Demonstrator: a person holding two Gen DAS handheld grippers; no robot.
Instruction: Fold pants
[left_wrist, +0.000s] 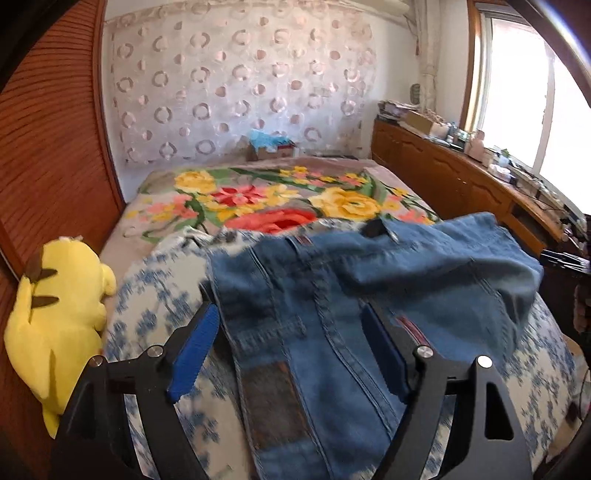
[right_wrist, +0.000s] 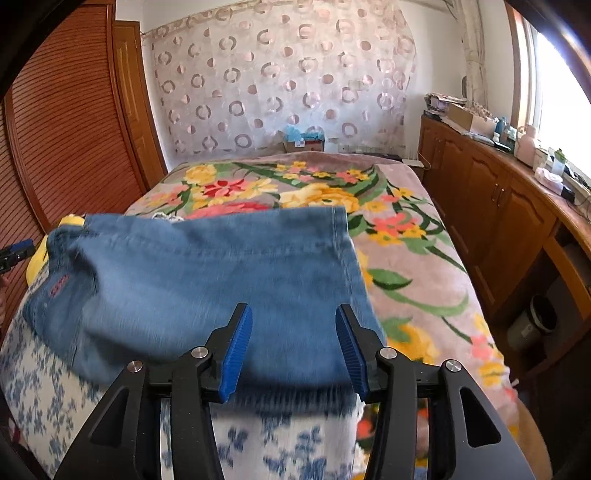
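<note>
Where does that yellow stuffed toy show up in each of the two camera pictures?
Left wrist view: the yellow stuffed toy fills the lower left edge, lying beside the blue-flowered cloth against the wooden slatted wall.
Right wrist view: only a yellow sliver peeks out at the far left, mostly hidden behind the jeans.
Shared landmark: the floral blanket beyond the jeans in both.

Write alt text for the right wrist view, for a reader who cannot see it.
Folded blue jeans lie on a blue-and-white floral cloth on a bed, just ahead of the right gripper, whose blue-padded jaws stand open and hold nothing. A bright flowered blanket covers the bed beyond, with wooden cabinets along the right.
</note>
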